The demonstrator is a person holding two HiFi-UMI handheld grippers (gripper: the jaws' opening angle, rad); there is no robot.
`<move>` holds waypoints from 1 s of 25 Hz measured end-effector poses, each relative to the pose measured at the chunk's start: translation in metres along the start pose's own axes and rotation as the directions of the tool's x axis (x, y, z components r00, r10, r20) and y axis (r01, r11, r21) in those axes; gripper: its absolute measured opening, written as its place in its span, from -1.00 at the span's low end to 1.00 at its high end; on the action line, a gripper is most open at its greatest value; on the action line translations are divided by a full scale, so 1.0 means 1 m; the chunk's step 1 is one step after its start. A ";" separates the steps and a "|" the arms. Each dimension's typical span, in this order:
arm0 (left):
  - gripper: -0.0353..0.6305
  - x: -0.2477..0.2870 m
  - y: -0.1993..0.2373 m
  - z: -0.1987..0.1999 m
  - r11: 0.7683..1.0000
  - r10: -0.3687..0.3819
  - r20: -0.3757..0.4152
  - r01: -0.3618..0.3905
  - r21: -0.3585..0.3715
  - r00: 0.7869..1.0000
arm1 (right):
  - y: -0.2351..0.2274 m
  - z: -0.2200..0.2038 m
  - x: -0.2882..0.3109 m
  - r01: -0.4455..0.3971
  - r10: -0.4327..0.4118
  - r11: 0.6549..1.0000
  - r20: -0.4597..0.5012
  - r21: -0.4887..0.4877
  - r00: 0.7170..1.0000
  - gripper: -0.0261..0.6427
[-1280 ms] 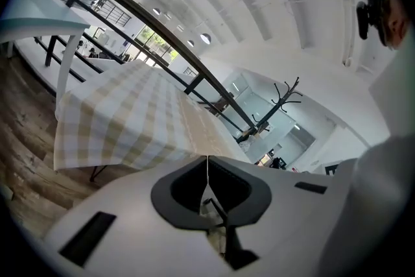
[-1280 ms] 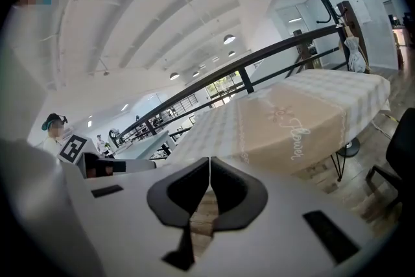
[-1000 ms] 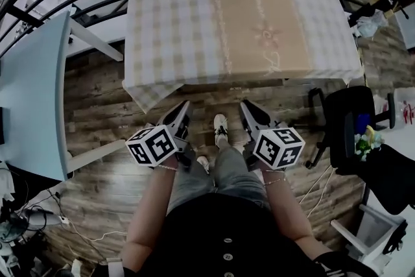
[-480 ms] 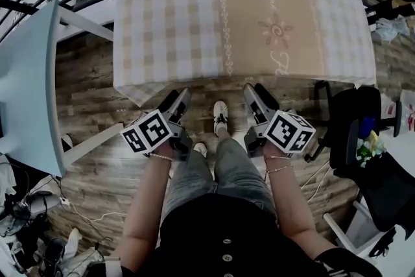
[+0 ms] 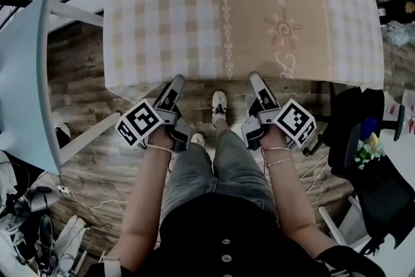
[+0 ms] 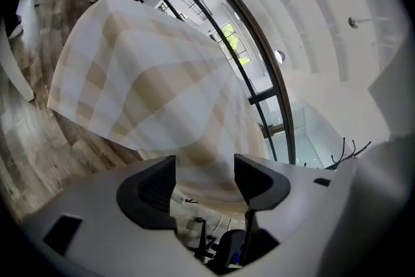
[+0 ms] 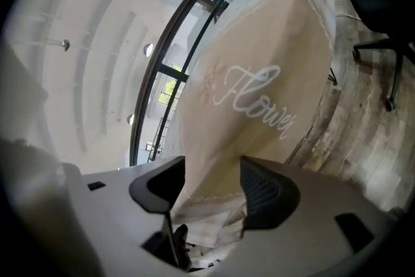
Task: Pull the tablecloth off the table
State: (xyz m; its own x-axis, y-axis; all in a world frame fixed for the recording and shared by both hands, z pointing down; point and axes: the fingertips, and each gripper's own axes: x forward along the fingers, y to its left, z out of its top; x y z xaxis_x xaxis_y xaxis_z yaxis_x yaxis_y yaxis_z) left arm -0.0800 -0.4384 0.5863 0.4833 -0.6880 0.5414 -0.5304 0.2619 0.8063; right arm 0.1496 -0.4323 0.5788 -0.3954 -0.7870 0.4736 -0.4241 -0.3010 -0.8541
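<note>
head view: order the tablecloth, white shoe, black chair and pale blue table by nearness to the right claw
1. Beige checked tablecloth, its hem between the right claw's opening jaws.
2. White shoe, just left.
3. Black office chair, right.
4. Pale blue table, far left.

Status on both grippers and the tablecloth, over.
Jaws opening on left gripper and right gripper, tablecloth hem between each pair, unpinched. Cloth lies spread, not yet pulled. Black chair beside its right corner.
</note>
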 end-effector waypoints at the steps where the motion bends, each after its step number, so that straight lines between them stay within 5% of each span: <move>1: -0.08 0.002 0.001 0.001 1.000 0.002 0.008 -0.002 -0.022 1.000 | -0.001 0.002 0.002 -0.002 0.002 1.000 0.004 0.021 1.000 -0.19; 6: -0.07 0.013 0.004 0.004 0.998 -0.014 0.016 0.015 -0.068 1.000 | -0.008 0.005 0.014 0.021 -0.021 0.999 -0.007 0.035 1.000 -0.19; 17: -0.07 0.017 0.001 0.007 0.995 -0.096 -0.011 0.096 -0.026 0.995 | -0.011 0.006 0.018 -0.004 0.003 0.999 0.011 0.050 1.000 -0.24; 25: -0.25 0.012 -0.004 0.003 0.992 -0.107 -0.011 0.106 -0.064 0.994 | -0.009 0.005 0.014 -0.005 0.003 0.998 0.024 0.065 1.000 -0.32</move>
State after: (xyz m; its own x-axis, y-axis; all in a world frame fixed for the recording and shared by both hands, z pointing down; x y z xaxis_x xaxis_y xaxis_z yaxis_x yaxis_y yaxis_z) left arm -0.0743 -0.4496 0.5888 0.5451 -0.7042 0.4550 -0.4306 0.2305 0.8726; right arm 0.1518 -0.4427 0.5923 -0.3768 -0.8008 0.4656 -0.3682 -0.3318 -0.8685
